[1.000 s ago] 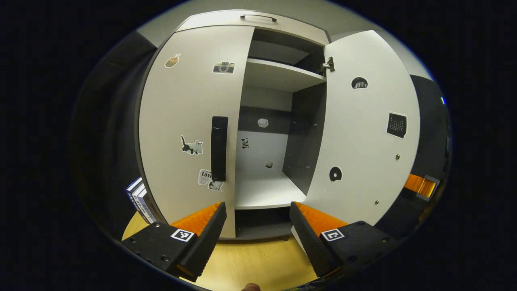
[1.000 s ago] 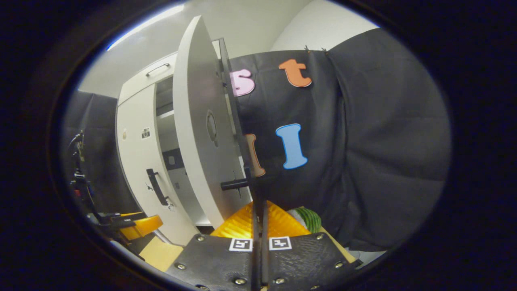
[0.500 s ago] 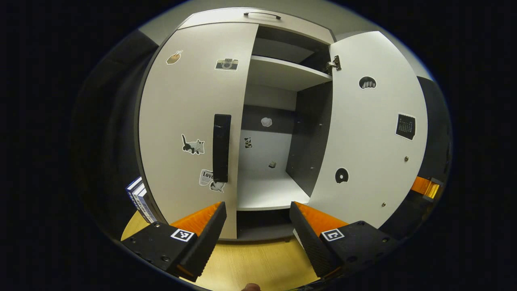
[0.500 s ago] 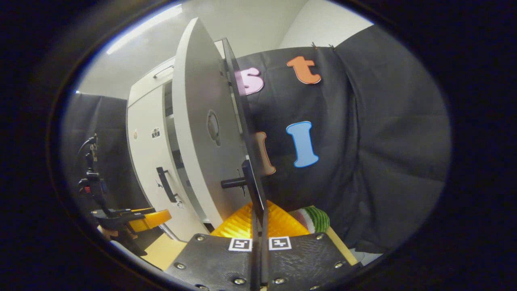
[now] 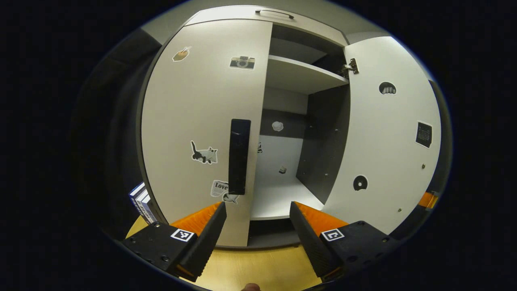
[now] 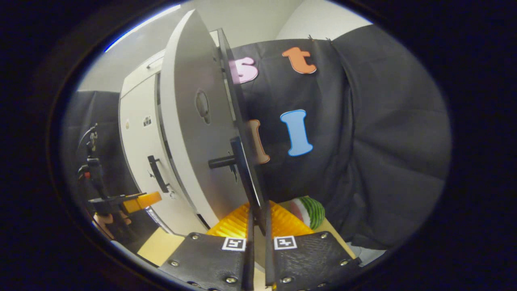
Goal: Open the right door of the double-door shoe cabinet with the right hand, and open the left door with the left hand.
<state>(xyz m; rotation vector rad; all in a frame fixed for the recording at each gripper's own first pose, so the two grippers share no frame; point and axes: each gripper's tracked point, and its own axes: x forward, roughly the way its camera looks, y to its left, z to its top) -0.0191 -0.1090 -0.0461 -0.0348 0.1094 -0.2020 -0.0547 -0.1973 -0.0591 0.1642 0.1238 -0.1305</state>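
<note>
In the left gripper view the pale shoe cabinet has its left door (image 5: 202,121) closed, with a black vertical handle (image 5: 239,155) at its inner edge. The right door (image 5: 387,141) stands swung wide, baring the shelves (image 5: 301,74). My left gripper (image 5: 257,226) is open, a little short of the left door's handle and below it. In the right gripper view the right door (image 6: 194,133) is seen nearly edge-on. Its black handle (image 6: 242,173) runs down between the fingers of my right gripper (image 6: 258,246). These stand slightly apart, with a thin gap beside the handle.
Several books (image 5: 139,198) lean at the cabinet's left foot. A striped green watermelon-like thing (image 6: 309,210) lies on the wooden surface (image 5: 258,270) by the black cloth wall. A dark stand with cables (image 6: 91,161) is at the left, above a hand holding the left gripper (image 6: 137,200).
The right door has swung further open. My right gripper's fingers have parted a little around its handle. The left gripper view has shifted, so the left door's handle now sits nearer the middle.
</note>
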